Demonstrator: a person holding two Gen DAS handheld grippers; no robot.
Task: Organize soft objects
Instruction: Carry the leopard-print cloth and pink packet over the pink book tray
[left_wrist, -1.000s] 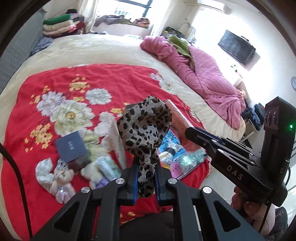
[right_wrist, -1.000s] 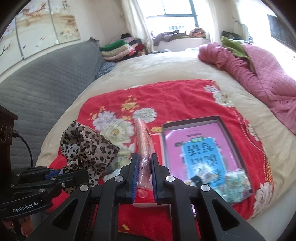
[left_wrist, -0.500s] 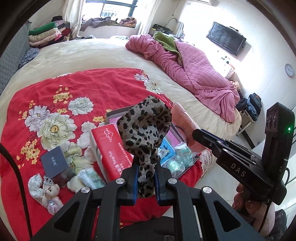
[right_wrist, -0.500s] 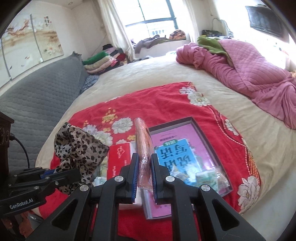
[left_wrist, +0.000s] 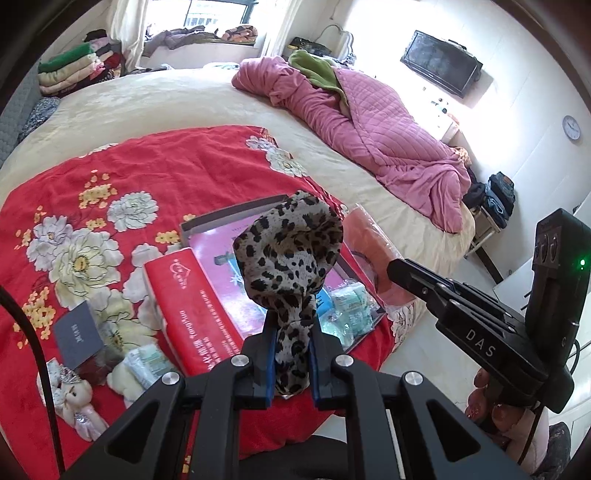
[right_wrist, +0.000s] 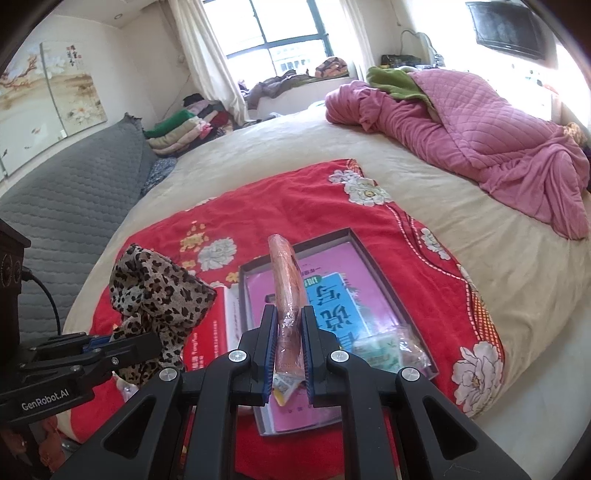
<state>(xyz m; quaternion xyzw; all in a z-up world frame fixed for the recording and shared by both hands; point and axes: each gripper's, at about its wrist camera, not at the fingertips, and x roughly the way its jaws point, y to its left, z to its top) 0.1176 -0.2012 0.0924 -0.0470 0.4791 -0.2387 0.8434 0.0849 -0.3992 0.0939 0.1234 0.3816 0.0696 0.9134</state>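
The leopard-print cloth (left_wrist: 291, 258) hides much of the tray (left_wrist: 221, 218) behind.

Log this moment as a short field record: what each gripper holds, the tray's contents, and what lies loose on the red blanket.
left gripper: shut on leopard-print cloth, held above the bed
right gripper: shut on orange wrapped item, held over the tray
tray: dark-rimmed, on red floral blanket; holds a pink and blue book and small teal packets
beside tray: red box
loose on blanket: dark card, small plush bears
far side of bed: pink quilt
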